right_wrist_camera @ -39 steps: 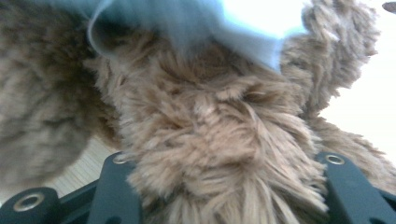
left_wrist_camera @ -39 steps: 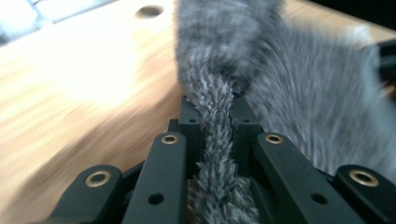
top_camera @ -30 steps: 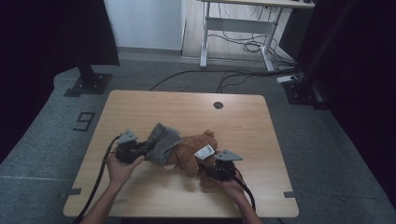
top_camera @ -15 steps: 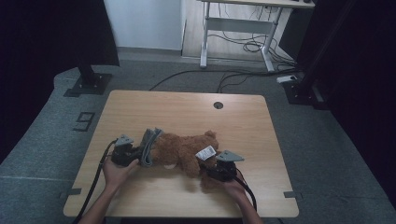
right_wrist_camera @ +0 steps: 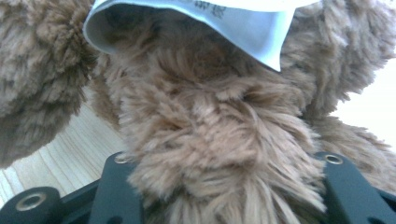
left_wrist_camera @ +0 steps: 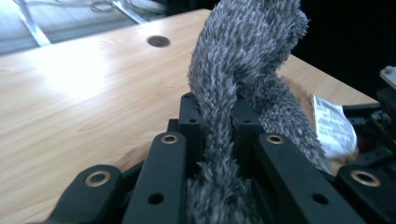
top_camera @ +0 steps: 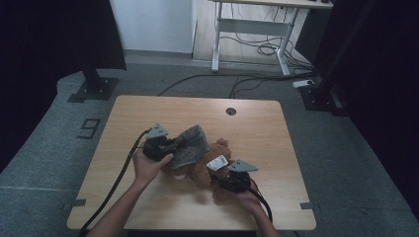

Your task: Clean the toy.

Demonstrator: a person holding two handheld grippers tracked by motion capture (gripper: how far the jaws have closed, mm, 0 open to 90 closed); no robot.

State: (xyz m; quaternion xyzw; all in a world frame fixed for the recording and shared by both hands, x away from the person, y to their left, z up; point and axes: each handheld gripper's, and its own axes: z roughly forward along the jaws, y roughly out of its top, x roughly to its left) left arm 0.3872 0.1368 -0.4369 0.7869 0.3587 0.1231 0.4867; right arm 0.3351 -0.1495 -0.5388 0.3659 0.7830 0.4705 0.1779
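Left claw point(top_camera: 174, 144) clamped on fuzzy grey cloth garment point(top_camera: 191, 146), right claw point(top_camera: 221, 178) gripping brown plush teddy bear point(top_camera: 203, 170); dressing apparently barely begun.

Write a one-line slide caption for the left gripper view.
Left gripper shut on grey fuzzy cloth above the wooden table, brown teddy bear's white tag beside it.

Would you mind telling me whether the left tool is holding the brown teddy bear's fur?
No, the left tool is shut on the grey fuzzy cloth, which runs up between its black jaws in the left gripper view.
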